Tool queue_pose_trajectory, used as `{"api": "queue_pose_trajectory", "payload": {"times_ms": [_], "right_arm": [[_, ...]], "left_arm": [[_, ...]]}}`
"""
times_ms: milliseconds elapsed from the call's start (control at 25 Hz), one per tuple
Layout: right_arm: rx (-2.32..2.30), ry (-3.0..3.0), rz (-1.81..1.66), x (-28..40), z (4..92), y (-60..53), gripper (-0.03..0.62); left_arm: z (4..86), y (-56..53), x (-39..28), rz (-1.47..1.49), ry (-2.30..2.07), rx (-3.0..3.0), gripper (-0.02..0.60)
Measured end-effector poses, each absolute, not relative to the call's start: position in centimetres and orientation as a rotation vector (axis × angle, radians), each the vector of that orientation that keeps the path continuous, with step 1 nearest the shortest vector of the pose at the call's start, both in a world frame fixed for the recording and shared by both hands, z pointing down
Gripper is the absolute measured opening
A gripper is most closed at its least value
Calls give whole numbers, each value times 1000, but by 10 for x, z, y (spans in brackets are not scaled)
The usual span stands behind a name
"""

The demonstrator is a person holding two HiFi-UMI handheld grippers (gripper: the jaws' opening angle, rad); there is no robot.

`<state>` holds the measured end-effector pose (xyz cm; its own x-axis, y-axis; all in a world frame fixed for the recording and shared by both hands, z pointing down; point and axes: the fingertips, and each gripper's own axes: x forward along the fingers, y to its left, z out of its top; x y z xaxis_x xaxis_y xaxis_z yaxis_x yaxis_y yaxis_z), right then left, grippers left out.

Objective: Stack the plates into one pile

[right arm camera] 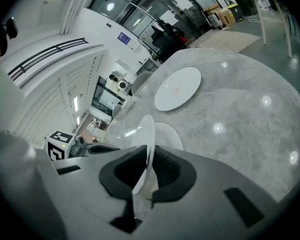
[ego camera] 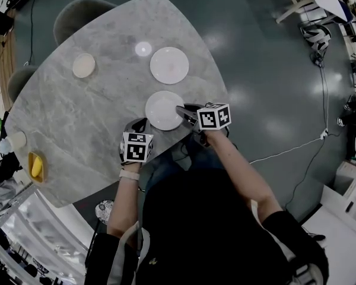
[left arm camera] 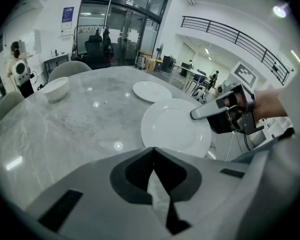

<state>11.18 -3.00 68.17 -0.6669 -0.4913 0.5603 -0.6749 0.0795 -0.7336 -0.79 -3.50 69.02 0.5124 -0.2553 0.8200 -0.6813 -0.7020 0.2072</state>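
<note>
A white plate (ego camera: pixel 162 110) hangs near the table's front edge with my right gripper (ego camera: pixel 183 111) shut on its right rim. In the right gripper view the plate (right arm camera: pixel 147 134) stands edge-on between the pads, tilted off the marble. In the left gripper view the same plate (left arm camera: pixel 174 127) lies just ahead, with the right gripper (left arm camera: pixel 206 112) clamped on it. A second white plate (ego camera: pixel 169 65) (right arm camera: pixel 178 88) (left arm camera: pixel 151 91) lies flat farther back. My left gripper (ego camera: pixel 136 126) (left arm camera: pixel 152 151) hovers left of the held plate, its jaws together and empty.
A small pale bowl (ego camera: pixel 83 65) (left arm camera: pixel 56 88) sits at the table's far left. A yellow object (ego camera: pixel 36 167) and a pale cup (ego camera: pixel 16 139) are by the left edge. Grey chairs (ego camera: pixel 77 13) stand behind the marble table (ego camera: pixel 77 117).
</note>
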Motion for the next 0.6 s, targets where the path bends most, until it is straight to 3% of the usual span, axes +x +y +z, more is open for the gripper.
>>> {"api": "queue_pose_trajectory", "payload": {"times_ms": [360,600], "right_arm": [[1167,-2119,1466,132,691,-29,56],[956,-2079,1204,130,694,-19,124]], "left_arm": [[681,-38,1,1110,-802,2234,8],[675,-35,14,1104,-846,2214,8]]}}
